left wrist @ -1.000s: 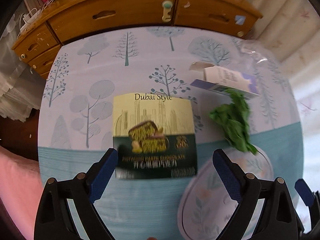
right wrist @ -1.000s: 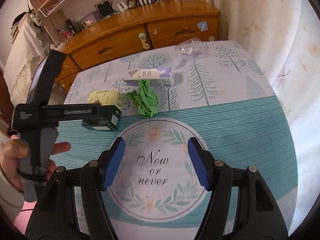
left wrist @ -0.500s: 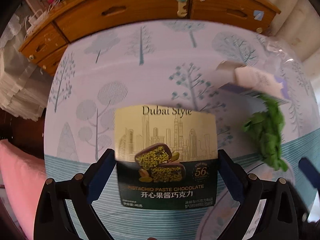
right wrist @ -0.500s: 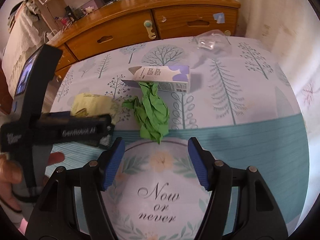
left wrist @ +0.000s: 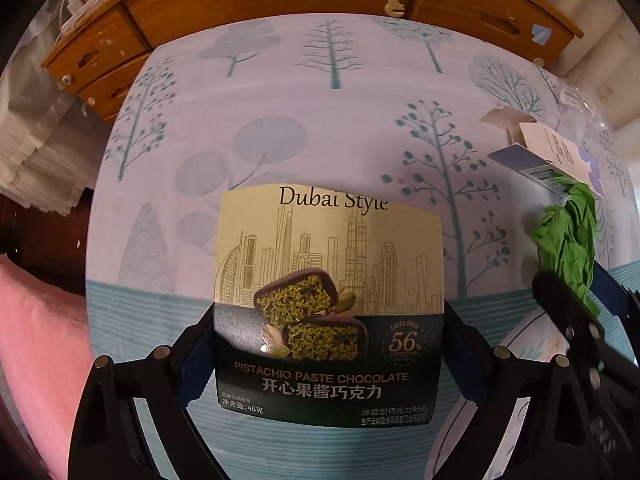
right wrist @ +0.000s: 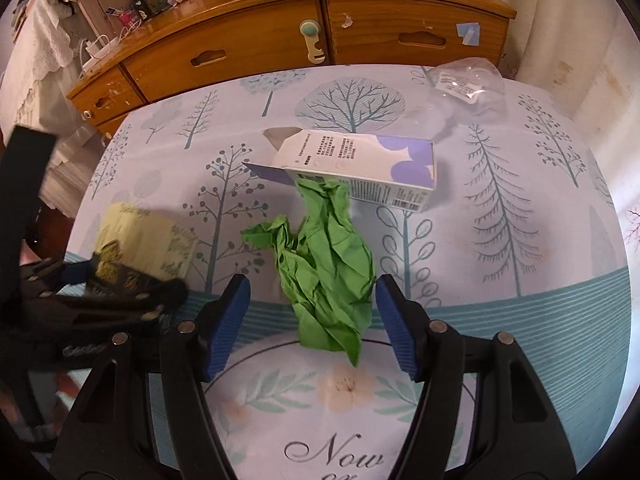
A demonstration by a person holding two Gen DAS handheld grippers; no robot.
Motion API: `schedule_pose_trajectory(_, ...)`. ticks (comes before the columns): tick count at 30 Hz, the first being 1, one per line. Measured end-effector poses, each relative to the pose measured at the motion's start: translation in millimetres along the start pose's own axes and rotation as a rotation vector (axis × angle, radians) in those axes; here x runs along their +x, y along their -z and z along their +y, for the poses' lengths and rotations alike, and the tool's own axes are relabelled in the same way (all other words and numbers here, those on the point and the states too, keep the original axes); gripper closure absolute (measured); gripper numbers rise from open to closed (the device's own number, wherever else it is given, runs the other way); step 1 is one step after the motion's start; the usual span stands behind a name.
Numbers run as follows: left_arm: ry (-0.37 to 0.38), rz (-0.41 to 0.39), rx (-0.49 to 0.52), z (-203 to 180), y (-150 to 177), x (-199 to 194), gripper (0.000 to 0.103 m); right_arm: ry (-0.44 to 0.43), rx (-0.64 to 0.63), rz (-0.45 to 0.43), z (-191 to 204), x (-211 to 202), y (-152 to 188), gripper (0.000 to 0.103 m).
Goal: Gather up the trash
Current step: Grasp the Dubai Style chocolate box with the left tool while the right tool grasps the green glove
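The crumpled green paper (right wrist: 326, 272) lies on the tablecloth (right wrist: 520, 208) near the middle of the table, its lower end reaching over the rim of the printed round emblem, its upper end touching the white and purple carton (right wrist: 360, 164) that lies on its side just behind it with one end flap open. The right gripper (right wrist: 312, 320) hangs over this paper with its blue pads spread wide, one pad on each side of the wad and neither pressing on it; the right pad looks very close to the paper's edge, the left one stands clearly apart. To the left of the paper lies the pistachio chocolate box (left wrist: 328, 312), flat on the cloth, its pale top half over the tree print and its dark green lower half over the teal striped band. The left gripper (left wrist: 328, 354) is down around this box: its jaws straddle the dark lower half, and the box's side edges cover the inner faces of the pads, so whether they press on the cardboard or merely stand beside it cannot be told. In the right wrist view that same gripper shows as a blurred black frame over the box's near corner. A crinkled clear plastic wrapper (right wrist: 466, 84) rests at the far right part of the table, well apart from the carton. Beyond the table stands a wooden dresser (right wrist: 256, 52) with drawers.
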State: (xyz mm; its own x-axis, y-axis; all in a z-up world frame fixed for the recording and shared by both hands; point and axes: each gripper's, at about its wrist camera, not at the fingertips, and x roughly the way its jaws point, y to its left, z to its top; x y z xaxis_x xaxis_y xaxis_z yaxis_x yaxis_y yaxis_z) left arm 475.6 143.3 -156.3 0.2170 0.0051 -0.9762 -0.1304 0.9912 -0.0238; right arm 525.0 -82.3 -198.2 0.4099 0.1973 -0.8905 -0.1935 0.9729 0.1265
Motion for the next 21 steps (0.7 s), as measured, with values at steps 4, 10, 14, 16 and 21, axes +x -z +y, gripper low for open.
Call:
schedule_pose_trajectory(4,0.004,-0.009,0.004,13,8,-4,0.007,0.025,0.017,0.012,2,8,-2,0.042)
schedule_pose_trajectory(10,0.027,-0.082,0.054,9,23,-30,0.009,0.022,0.02,-0.014,8,3,2,0.062)
schedule_pose_trajectory(14,0.037,-0.122,0.086,8,34,-52,0.009,0.001,0.035,-0.031,16,-12,11,0.063)
schedule_pose_trajectory(16,0.05,-0.139,0.095,8,43,-64,0.009,-0.014,0.055,-0.041,19,-23,19,0.063)
schedule_pose_trajectory(21,0.085,-0.162,0.101,6,75,-95,0.01,-0.063,0.154,-0.065,18,-63,50,0.064)
